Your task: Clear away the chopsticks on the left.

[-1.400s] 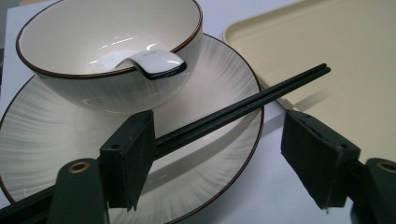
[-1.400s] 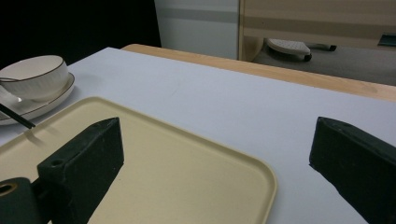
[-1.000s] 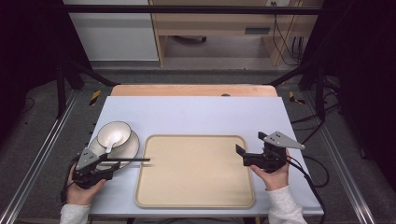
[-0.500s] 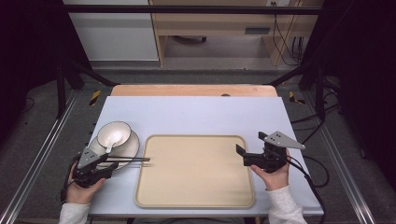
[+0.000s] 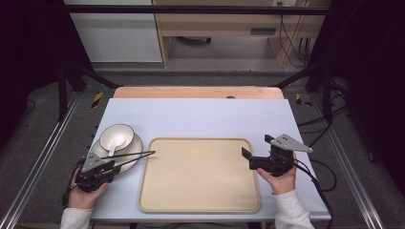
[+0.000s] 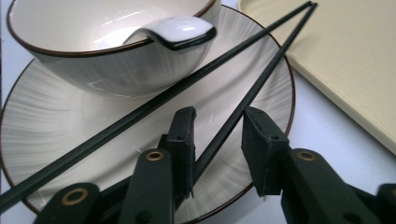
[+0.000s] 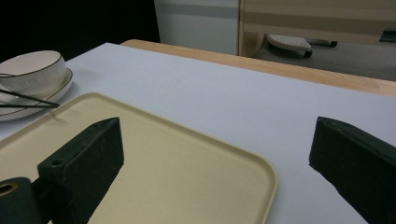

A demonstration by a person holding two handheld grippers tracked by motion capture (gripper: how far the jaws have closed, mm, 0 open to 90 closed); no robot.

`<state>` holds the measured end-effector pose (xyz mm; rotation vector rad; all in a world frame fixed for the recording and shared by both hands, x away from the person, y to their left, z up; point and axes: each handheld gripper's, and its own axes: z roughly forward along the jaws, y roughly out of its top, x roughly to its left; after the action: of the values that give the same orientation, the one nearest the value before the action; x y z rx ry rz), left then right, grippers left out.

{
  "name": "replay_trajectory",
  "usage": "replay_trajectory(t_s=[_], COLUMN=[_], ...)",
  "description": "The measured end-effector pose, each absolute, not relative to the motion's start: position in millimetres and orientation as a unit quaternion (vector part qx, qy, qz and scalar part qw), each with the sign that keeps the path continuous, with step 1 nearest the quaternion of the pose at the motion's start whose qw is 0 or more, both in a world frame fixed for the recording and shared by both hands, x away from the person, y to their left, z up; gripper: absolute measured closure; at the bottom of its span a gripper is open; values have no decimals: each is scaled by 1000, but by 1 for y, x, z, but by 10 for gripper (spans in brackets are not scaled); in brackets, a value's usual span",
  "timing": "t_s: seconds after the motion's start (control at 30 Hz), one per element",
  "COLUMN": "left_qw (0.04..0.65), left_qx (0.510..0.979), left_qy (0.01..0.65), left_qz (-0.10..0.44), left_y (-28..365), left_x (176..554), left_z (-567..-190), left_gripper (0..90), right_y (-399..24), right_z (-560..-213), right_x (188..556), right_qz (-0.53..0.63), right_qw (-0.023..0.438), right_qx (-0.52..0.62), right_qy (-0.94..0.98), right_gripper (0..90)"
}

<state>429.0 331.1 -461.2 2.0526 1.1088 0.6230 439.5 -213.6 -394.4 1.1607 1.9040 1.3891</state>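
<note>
Left gripper [image 6: 217, 135] jaws have just been closing around one chopstick [image 6: 243, 102], not yet clamped; right gripper [image 5: 248, 160] wide, idle; tray [image 5: 200, 207] still bare

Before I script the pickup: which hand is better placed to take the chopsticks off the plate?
Left. Its tool already straddles one of the chopsticks over the plate, jaws just closing, not yet pressing. The right tool stands open at the tray's far side.

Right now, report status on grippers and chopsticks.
Left gripper closing, one chopstick between jaws, not yet pinched. Right gripper open, over tray. Other chopstick lies outside the jaws, across plate.
</note>
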Motion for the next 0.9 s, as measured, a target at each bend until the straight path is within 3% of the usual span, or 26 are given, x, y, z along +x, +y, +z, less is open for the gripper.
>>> replay_trajectory(t_s=[0.43,0.9], left_qw=[348,350], left_qx=[804,804], left_qy=[421,426], left_qz=[235,224], left_y=[323,316], left_x=[428,431], left_z=[-460,-460], left_gripper=[785,841], right_y=[-213,-213], right_z=[-395,-395], right_x=[440,440], right_qz=[512,512], right_qw=[253,251], right_qx=[427,426], right_qy=[701,702], right_gripper=[31,30])
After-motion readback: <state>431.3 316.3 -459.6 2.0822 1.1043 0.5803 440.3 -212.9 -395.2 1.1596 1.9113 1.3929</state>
